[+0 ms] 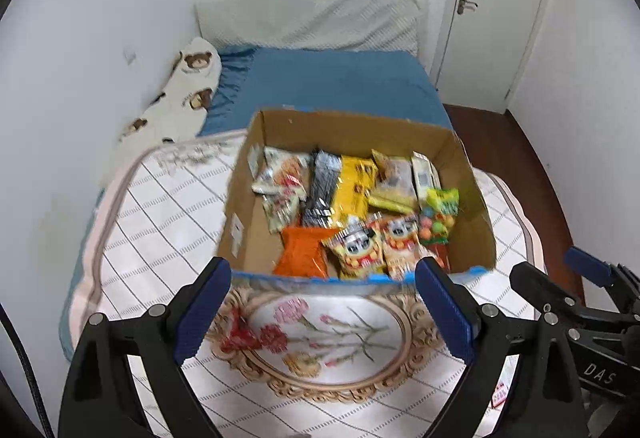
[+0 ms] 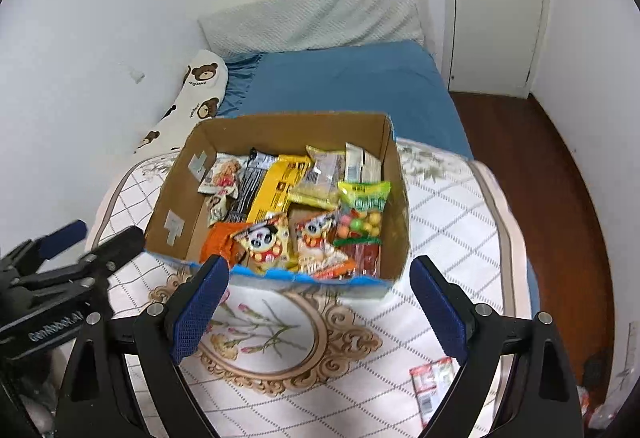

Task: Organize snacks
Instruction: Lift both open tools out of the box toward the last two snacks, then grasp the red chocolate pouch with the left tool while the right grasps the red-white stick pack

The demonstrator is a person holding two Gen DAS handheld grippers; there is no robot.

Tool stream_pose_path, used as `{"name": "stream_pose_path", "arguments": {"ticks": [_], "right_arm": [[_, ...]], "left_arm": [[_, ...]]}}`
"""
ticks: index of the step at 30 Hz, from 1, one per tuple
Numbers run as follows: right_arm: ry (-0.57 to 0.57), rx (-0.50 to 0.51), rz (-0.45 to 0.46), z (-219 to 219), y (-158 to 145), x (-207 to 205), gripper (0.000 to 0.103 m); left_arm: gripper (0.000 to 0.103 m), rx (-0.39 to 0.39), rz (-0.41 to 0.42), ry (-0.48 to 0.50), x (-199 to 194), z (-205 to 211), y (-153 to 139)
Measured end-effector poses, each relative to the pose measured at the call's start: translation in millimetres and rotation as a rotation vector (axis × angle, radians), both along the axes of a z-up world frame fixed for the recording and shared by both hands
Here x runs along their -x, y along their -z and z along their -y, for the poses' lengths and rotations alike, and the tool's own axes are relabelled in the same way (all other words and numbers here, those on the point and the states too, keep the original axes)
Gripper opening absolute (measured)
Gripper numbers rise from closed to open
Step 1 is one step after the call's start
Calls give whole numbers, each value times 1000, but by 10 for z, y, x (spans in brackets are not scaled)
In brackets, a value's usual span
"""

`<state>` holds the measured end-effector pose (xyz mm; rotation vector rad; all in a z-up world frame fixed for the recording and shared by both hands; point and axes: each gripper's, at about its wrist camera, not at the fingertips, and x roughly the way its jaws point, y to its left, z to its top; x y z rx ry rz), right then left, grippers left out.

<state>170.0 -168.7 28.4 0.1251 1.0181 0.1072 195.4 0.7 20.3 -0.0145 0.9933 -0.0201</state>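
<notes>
Left gripper [image 1: 322,302] hung just short of cardboard box [image 1: 256,173], jaws wide apart, nothing in them. Box sat on quilted bedspread [image 1: 152,205], mostly packed: orange packet [image 1: 302,252], panda snack bags [image 1: 356,246], black wrapper [image 1: 320,189], yellow pack [image 1: 354,185], gumball bag [image 1: 438,215]. Right gripper [image 2: 318,304] same deal, gaping, empty. One stray red-white packet [image 2: 430,384] lay on spread near right finger. Looked like tail end; guessing next move is right gripper dropping down for that stray.

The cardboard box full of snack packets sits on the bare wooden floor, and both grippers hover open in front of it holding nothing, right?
Not quite. The cardboard box sits on the quilted bed cover, not the floor; both wrist views show it. The rest holds: it is full of snack packets, and the left gripper and right gripper are open and hold nothing.
</notes>
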Motion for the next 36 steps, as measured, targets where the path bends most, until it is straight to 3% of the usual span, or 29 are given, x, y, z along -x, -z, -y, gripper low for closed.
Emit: {"name": "stream_pose_path", "arguments": {"ticks": [3, 9, 14, 21, 23, 25, 27, 32, 36], "right_arm": [[38, 9, -58, 183, 242, 105, 99], [136, 66, -239, 746, 976, 367, 99], [146, 148, -408, 1084, 1695, 482, 99], [96, 258, -576, 1188, 2489, 564, 98], [106, 261, -581, 1165, 2566, 595, 97], [124, 242, -572, 1107, 2550, 624, 87], [115, 225, -561, 968, 2516, 628, 70], [2, 170, -546, 354, 2552, 558, 66], [-56, 84, -543, -116, 2565, 445, 63]], "left_arm": [[101, 15, -64, -1, 73, 45, 254], [102, -2, -234, 27, 183, 233, 944], [102, -43, -364, 71, 324, 477, 1579], [102, -95, -434, 76, 464, 573, 2025], [102, -111, -430, 66, 480, 531, 2052], [102, -130, -417, 47, 482, 437, 2038], [102, -147, -402, 17, 474, 282, 2001], [101, -169, -372, -95, 408, -234, 1921], [101, -119, -380, -232, 320, -801, 1909]]}}
